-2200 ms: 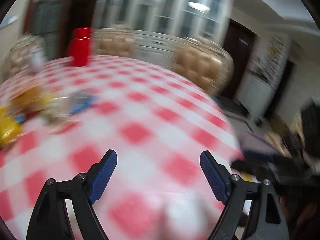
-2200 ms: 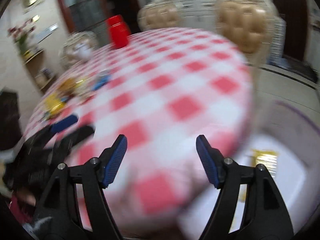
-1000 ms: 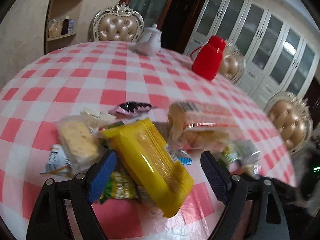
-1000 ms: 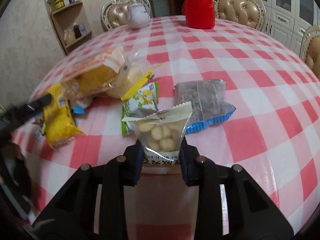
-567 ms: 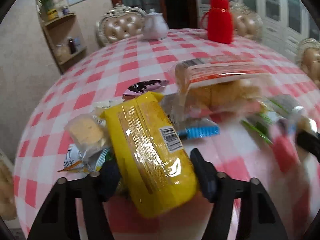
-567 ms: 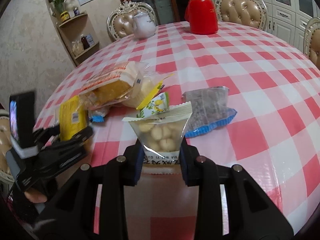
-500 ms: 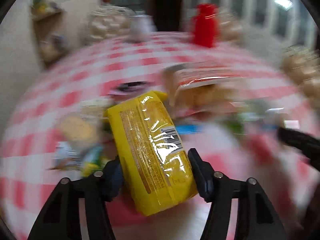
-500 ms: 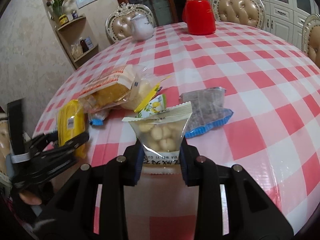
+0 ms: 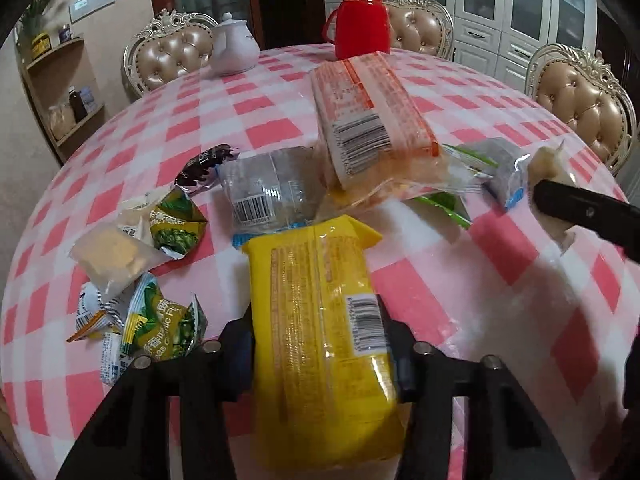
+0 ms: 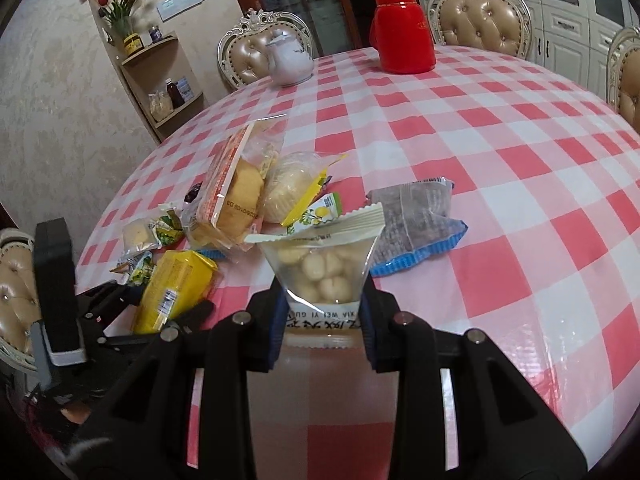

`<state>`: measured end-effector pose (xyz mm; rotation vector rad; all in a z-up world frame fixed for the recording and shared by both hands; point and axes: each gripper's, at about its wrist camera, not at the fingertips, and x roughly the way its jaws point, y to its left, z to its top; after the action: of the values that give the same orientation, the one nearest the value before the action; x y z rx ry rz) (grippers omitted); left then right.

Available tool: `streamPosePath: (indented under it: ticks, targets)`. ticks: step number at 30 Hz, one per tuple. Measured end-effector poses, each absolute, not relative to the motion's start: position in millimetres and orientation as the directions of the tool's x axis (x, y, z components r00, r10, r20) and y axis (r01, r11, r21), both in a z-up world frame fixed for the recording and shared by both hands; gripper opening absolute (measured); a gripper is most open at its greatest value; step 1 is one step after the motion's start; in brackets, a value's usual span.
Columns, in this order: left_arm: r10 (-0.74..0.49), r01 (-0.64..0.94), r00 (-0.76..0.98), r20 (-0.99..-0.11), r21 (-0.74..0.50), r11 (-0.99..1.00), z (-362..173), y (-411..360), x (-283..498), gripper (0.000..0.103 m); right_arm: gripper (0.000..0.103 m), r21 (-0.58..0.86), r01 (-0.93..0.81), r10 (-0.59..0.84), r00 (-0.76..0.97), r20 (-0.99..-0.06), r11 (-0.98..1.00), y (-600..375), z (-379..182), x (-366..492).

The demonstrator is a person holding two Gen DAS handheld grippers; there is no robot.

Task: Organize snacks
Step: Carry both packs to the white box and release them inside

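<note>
A yellow snack packet (image 9: 316,320) lies near the front of the round table with a red-and-white checked cloth (image 9: 500,264). My left gripper (image 9: 320,344) is closing its jaws on it, and both pads touch its long sides. The right wrist view shows the same yellow packet (image 10: 176,288) in the left gripper (image 10: 160,304). My right gripper (image 10: 324,320) is shut on a clear bag of pale round snacks (image 10: 324,272), held upright above the cloth. Behind lies a heap: an orange-printed bread pack (image 9: 368,120), a grey packet with a blue edge (image 10: 416,224) and small green packets (image 9: 172,224).
A red flask (image 9: 360,20) and a white teapot (image 9: 234,48) stand at the far side of the table. Padded chairs (image 9: 584,96) ring it. A corner shelf (image 10: 168,76) with jars is on the left wall. The right half of the cloth (image 10: 520,160) is bare.
The left gripper's jaws have drawn in from wide apart onto the sides of the yellow packet, and that view has rolled and steadied. The right gripper keeps the clear bag and has stayed put.
</note>
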<state>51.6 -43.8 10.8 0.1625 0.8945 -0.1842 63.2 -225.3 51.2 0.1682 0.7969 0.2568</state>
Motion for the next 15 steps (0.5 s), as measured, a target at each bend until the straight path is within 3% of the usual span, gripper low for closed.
streamPosePath:
  ticks: [3, 9, 15]
  targets:
    - [-0.066, 0.235, 0.633, -0.772, 0.110, 0.966, 11, -46, 53, 0.048, 0.035, 0.227, -0.178, 0.286, 0.685, -0.670, 0.958, -222, 52, 62]
    - [-0.089, 0.182, 0.641, -0.762, 0.038, 0.982, 19, -31, 54, 0.048, 0.035, 0.236, -0.153, 0.276, 0.664, -0.695, 0.960, -225, 38, 71]
    - [-0.158, 0.057, 0.637, -0.755, -0.159, 0.986, 25, 4, 45, 0.048, 0.035, 0.269, -0.123, 0.280, 0.667, -0.691, 0.955, -233, 33, 73]
